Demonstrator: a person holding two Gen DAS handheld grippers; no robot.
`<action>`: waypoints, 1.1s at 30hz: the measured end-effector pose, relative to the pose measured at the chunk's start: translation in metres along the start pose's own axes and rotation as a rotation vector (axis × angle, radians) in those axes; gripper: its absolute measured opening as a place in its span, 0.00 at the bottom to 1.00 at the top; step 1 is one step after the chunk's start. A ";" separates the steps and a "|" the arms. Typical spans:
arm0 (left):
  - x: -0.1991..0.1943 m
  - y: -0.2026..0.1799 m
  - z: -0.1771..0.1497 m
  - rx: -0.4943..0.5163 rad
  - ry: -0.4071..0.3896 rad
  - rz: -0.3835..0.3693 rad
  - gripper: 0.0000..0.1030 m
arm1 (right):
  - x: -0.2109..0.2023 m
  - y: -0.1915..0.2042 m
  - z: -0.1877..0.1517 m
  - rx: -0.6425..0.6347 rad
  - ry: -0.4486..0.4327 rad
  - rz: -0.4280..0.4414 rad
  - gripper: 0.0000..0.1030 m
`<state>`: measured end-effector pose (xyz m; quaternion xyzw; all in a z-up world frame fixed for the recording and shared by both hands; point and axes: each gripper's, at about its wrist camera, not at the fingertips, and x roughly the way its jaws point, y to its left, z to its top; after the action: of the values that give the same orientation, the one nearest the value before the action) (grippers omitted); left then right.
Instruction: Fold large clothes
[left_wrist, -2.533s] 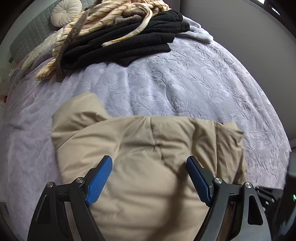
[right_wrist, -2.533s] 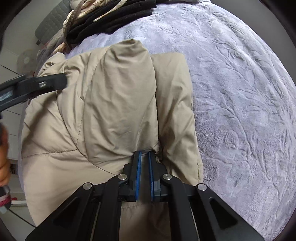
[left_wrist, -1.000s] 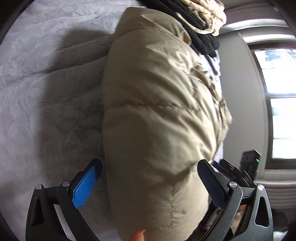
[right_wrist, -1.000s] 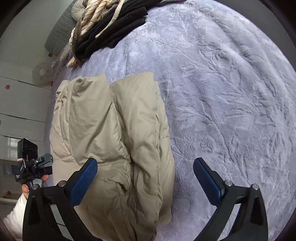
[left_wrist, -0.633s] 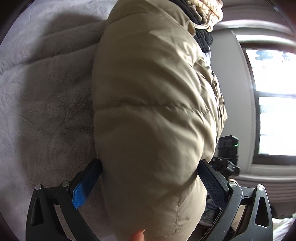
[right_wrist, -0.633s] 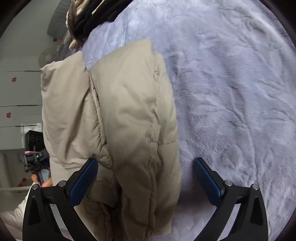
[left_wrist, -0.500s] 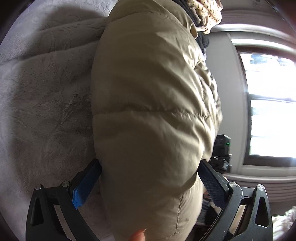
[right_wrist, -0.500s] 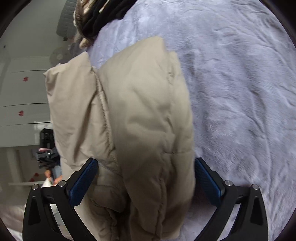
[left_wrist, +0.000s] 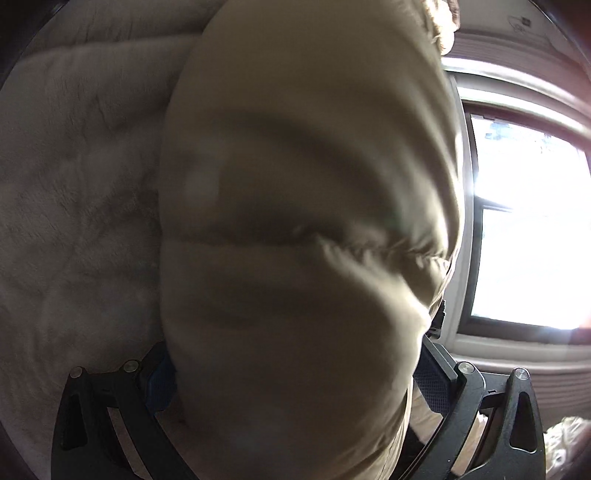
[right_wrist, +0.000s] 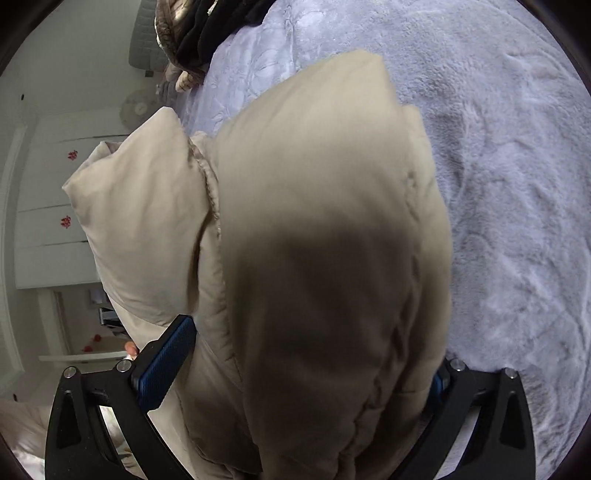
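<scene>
The folded beige puffer jacket fills the left wrist view. It bulges between the two blue pads of my left gripper, which stands wide open around it. The right wrist view shows the same jacket as a thick bundle tilted up from the lilac bed blanket. My right gripper is also wide open, one pad on each side of the bundle. The right pad is mostly hidden behind the fabric. Whether the pads press the jacket is unclear.
A pile of black and cream clothes lies at the far end of the bed. A bright window is to the right of the jacket. White wardrobe doors stand left of the bed. A fingertip shows by the left pad.
Both grippers have pushed further in, so the jacket bundle now sits deep between their fingers and looms larger. The bundle has tipped up from the blanket. Finger spacing is unchanged.
</scene>
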<state>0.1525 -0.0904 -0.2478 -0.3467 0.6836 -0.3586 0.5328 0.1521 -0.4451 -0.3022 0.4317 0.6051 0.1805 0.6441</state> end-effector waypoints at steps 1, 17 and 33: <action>0.001 -0.002 -0.001 -0.009 -0.003 0.005 1.00 | 0.002 0.000 0.000 0.024 -0.003 0.012 1.00; -0.041 -0.084 -0.027 0.153 -0.076 0.119 0.94 | -0.012 0.062 -0.023 0.027 -0.096 0.114 0.50; -0.234 -0.028 -0.008 0.197 -0.164 0.132 0.94 | 0.130 0.201 -0.021 -0.060 -0.123 0.145 0.50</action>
<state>0.1927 0.0972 -0.1103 -0.2750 0.6207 -0.3586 0.6407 0.2172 -0.2272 -0.2258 0.4650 0.5259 0.2180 0.6780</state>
